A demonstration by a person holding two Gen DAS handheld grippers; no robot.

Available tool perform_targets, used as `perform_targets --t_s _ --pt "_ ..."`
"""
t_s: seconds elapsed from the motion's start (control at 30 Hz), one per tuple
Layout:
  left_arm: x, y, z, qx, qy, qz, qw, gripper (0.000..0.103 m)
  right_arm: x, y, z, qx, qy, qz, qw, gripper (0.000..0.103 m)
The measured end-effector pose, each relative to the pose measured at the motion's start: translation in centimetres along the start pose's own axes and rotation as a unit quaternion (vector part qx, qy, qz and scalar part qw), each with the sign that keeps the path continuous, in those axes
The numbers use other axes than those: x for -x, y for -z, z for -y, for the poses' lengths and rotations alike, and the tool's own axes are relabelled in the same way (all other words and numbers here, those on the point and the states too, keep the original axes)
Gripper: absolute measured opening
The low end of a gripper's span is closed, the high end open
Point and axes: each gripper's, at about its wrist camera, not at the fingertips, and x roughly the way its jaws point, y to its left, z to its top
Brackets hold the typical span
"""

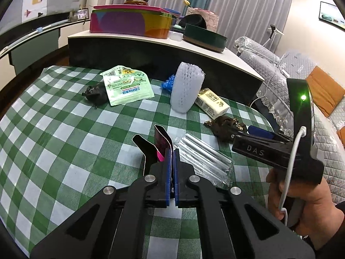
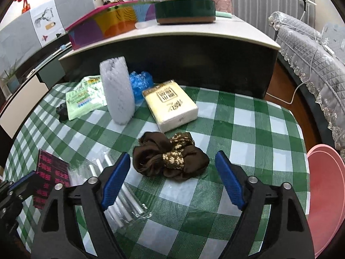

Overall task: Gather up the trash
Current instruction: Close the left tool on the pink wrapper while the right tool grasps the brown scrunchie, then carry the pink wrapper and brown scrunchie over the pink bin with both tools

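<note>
Scrunchie (image 2: pixel 171 158) lies on the worktop (image 2: pixel 258 133) near its right edge, directly ahead of the right gripper (image 2: pixel 172 183), between the lines of its released jaws, long axis crosswise. Left gripper (image 1: pixel 171 164), further off, is clenched on a wrapper (image 1: pixel 160 144).

Green-checked tabletop (image 2: pixel 248 116), brown scrunchie (image 2: pixel 170 158) near its middle, colourful box (image 1: pixel 131 21) and dark green round tin (image 1: pixel 204 36) on the cabinet (image 1: pixel 163 58) behind, quilted grey sofa (image 2: pixel 310 49), pink basin (image 2: pixel 325 196), grey curtains (image 1: pixel 248 6)
</note>
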Motion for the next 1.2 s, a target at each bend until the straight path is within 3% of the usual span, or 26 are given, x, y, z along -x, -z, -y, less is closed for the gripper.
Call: perform_targets --t_s 0.17,0.23,0.77,1.2 --pt "0.0 -0.1 0.1 0.0 0.001 0.002 1.0 0.002 0.5 0.1 0.3 0.0 0.001 0.004 1.0 0.044" --pt "0.2 -0.2 0.2 -0.003 0.001 0.006 1.0 0.002 0.9 0.1 0.3 0.002 0.002 0.008 1.0 0.041" --pt "2.4 -1.2 2.0 -0.028 -0.003 0.046 0.9986 0.002 7.6 0.7 2.0 0.001 0.014 0.066 0.998 0.039" --pt "3.9 -1.1 5.5 -0.06 0.015 0.061 0.9962 0.002 12.6 2.4 4.0 -0.005 0.03 0.092 0.995 0.039"
